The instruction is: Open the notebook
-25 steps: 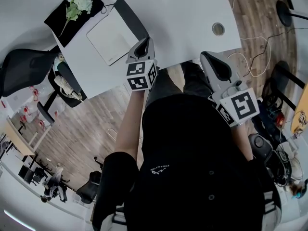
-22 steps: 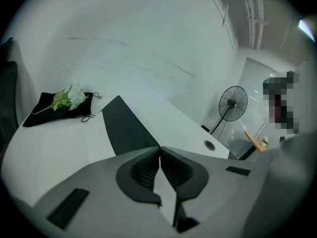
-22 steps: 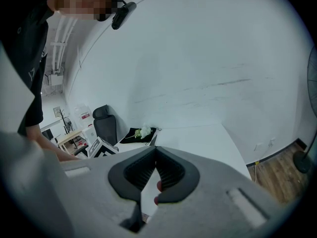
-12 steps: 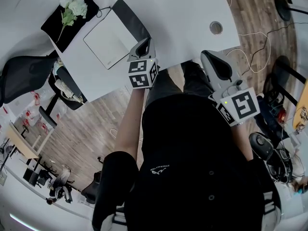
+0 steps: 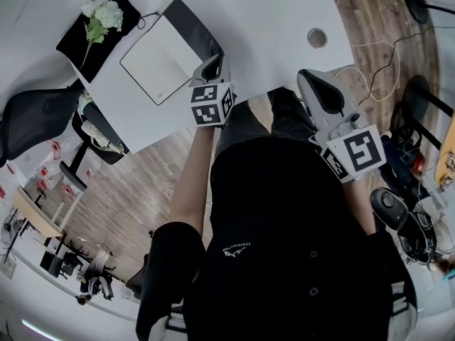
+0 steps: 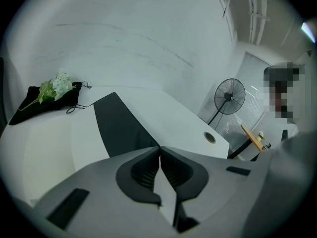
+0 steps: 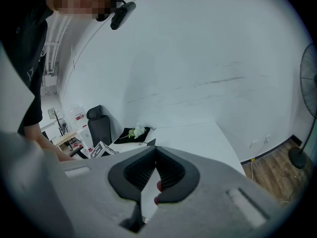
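The left hand-held gripper (image 5: 211, 65), closed and empty, is being held just beside the notebook (image 5: 158, 59), barely shifted since a second ago. The right hand-held gripper (image 5: 314, 82), likewise closed and empty, is being kept well apart from the notebook, which is being left untouched on the tabletop (image 5: 270, 20); opening is seemingly not yet being started.

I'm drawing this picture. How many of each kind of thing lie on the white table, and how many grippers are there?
Notebook: 1
Black cloth: 1
Flower bunch: 1
Grippers: 2 (left gripper, right gripper)
Total: 5
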`<control>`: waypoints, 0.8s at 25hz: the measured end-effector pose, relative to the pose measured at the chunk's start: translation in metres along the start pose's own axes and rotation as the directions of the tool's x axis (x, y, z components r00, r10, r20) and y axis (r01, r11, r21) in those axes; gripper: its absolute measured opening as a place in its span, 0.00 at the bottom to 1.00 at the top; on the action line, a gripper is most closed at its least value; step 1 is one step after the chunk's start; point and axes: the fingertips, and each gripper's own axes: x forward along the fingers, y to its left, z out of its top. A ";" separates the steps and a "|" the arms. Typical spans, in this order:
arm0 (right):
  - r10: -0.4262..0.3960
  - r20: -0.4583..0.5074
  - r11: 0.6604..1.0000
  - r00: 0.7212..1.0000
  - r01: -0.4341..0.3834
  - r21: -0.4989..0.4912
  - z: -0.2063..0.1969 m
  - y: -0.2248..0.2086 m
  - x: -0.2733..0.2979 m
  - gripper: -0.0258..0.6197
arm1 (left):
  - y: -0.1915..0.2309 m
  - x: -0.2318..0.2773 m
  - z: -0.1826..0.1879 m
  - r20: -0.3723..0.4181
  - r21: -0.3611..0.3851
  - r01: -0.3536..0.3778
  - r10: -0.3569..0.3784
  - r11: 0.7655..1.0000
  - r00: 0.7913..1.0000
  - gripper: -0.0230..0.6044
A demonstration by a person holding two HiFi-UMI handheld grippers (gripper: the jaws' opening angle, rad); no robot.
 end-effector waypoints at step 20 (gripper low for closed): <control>-0.025 -0.016 0.999 1.000 0.025 0.020 -0.001 -0.011 0.005 0.05 | -0.007 0.031 -0.024 -0.127 0.037 0.051 -0.046 0.998 0.991 0.06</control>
